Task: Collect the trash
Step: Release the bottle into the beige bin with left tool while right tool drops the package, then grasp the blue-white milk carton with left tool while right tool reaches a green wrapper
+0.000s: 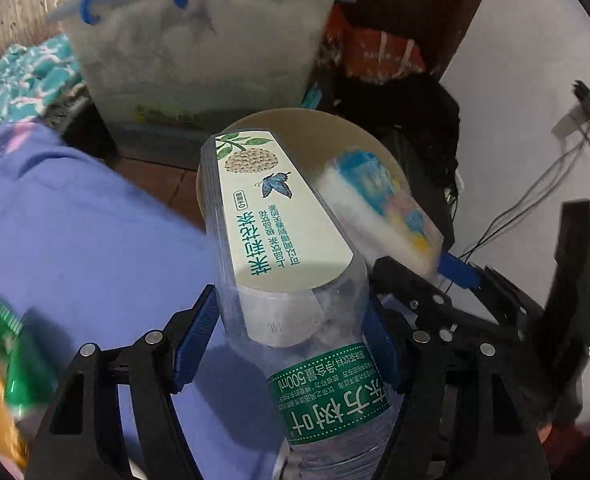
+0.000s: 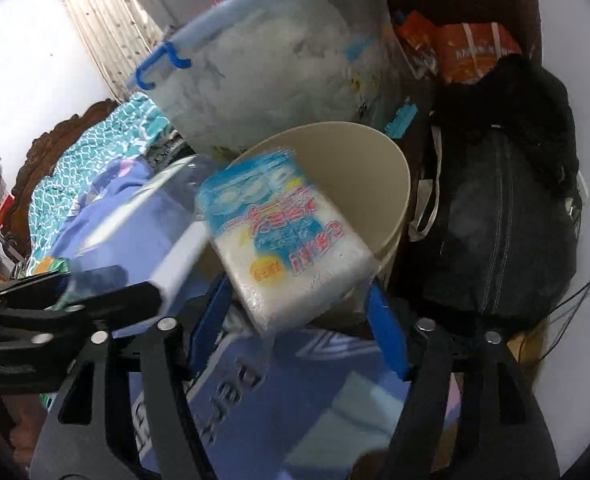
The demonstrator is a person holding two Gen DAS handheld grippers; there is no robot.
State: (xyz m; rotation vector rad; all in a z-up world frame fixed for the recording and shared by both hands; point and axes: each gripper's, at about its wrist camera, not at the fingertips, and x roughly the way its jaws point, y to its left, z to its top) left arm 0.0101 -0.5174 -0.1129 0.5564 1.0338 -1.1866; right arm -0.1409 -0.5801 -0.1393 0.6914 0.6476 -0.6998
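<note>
An empty clear plastic bottle [image 1: 295,280] with cream and green labels lies between the blue pads of my left gripper [image 1: 291,320], which is shut on it. Its far end reaches over the beige bucket [image 1: 319,128]. My right gripper [image 2: 295,312] is shut on a blue-and-white tissue packet [image 2: 291,240], which is tilted at the near rim of the bucket [image 2: 375,168]. From the left wrist view the packet [image 1: 379,208] hangs over the bucket's right side, with one blue fingertip [image 1: 459,276] of the right gripper at its end. The bottle shows as a blur [image 2: 135,232] in the right wrist view.
A clear storage box [image 1: 199,52] with a blue clip stands just behind the bucket. A black bag [image 2: 503,216] and an orange bag [image 2: 471,56] sit to the right. Purple bedding [image 1: 87,220] lies on the left, with a green can [image 1: 3,344] on it. Cables [image 1: 535,200] run along the white wall.
</note>
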